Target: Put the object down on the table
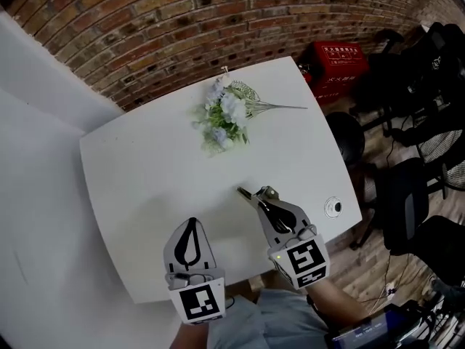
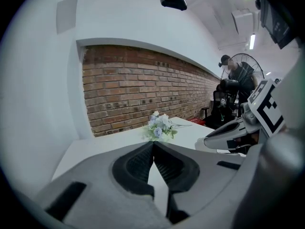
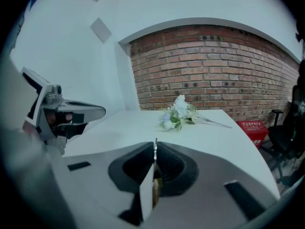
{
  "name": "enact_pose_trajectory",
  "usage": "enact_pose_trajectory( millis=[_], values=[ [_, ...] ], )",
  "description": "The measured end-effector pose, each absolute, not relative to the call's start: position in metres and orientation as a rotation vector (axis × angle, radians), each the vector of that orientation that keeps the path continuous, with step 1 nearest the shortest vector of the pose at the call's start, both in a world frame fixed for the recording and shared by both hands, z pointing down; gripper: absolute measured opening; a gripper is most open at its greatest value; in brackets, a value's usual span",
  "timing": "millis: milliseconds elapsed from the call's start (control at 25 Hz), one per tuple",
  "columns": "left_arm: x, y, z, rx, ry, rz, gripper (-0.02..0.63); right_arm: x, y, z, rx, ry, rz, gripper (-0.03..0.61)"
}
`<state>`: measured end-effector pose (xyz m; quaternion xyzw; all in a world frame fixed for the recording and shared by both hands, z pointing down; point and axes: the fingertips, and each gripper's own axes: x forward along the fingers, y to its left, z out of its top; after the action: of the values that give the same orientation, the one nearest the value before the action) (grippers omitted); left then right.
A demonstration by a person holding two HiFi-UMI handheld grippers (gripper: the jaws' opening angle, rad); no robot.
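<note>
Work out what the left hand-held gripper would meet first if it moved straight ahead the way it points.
Most likely the bunch of flowers, which sits almost dead ahead of the left hand-held gripper across bare table. Height is unclear; it might pass over them.

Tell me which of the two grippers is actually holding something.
The right gripper: its jaws are clamped on a thin flat piece standing on edge. The left gripper has its jaws closed together with nothing between them.
</note>
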<state>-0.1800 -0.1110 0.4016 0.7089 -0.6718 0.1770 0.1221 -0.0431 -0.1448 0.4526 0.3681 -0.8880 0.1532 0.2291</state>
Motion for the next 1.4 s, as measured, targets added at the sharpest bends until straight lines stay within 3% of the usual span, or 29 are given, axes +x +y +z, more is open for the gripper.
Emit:
enact_pose_trajectory(
  millis=[1400],
  values=[
    [-0.184, -0.131, 0.442, 2.069, -1.845, 0.582, 0.009, -0.045, -0.157, 0.493, 1.046, -2.378, 0.530, 0.031]
  ],
)
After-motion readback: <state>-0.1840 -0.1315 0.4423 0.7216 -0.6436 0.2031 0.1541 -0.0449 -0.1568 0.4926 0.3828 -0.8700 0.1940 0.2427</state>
